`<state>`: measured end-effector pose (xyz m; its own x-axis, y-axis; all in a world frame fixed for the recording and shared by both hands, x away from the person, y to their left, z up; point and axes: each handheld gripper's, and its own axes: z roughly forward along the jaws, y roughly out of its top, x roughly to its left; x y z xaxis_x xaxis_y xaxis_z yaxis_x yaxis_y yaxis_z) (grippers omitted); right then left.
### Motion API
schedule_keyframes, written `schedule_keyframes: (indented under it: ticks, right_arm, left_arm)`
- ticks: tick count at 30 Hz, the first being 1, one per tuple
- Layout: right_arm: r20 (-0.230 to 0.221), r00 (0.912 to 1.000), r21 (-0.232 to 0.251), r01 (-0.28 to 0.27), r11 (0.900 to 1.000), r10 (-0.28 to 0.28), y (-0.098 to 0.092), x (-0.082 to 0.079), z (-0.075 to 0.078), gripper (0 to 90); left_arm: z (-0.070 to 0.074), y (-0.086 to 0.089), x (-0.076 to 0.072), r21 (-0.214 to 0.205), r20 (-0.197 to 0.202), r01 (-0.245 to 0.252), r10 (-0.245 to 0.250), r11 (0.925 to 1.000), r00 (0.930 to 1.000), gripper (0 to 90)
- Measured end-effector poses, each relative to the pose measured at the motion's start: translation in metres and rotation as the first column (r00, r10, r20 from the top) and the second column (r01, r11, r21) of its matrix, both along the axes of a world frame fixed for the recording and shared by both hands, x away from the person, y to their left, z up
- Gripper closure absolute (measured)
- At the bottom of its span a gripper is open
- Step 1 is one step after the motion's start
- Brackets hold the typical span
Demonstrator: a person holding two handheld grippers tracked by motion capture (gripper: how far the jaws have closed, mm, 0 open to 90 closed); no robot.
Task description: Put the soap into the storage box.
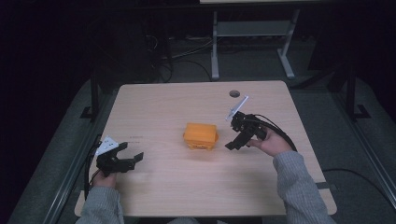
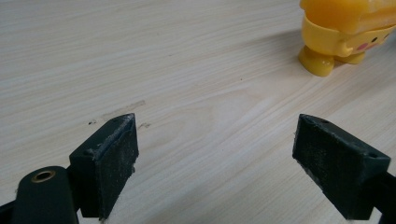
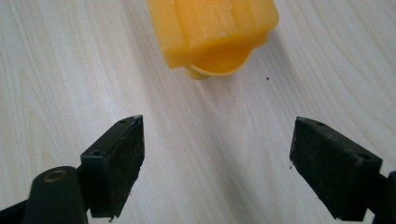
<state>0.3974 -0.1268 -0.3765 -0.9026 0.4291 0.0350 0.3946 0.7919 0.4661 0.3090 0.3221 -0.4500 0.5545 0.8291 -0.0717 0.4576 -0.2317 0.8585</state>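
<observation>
two hand-held grippers: left hand-held gripper (image 1: 132,159) and right hand-held gripper (image 1: 232,145), both spread, empty
toy: yellow character box (image 1: 201,136), mid tabletop (image 1: 163,102), just beside the right one
risk: off-centre closing may topple it

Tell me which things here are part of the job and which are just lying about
Part of the job:
yellow toy box
left gripper, open
right gripper, open

Just there:
round hole in the table
desk legs on the floor beyond
</observation>
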Motion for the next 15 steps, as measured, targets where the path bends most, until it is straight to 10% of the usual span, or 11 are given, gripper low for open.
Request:
schedule_keyframes:
  ticks: [15]
  right_arm:
    - [-0.019, 0.9992, 0.010, 0.034, 0.9994, -0.034, -0.019, -0.010, -0.010, 17.5]
  left_arm:
    - [0.000, -0.001, 0.000, 0.006, -0.011, 0.002, -0.002, 1.0000, 0.9999, 13.8]
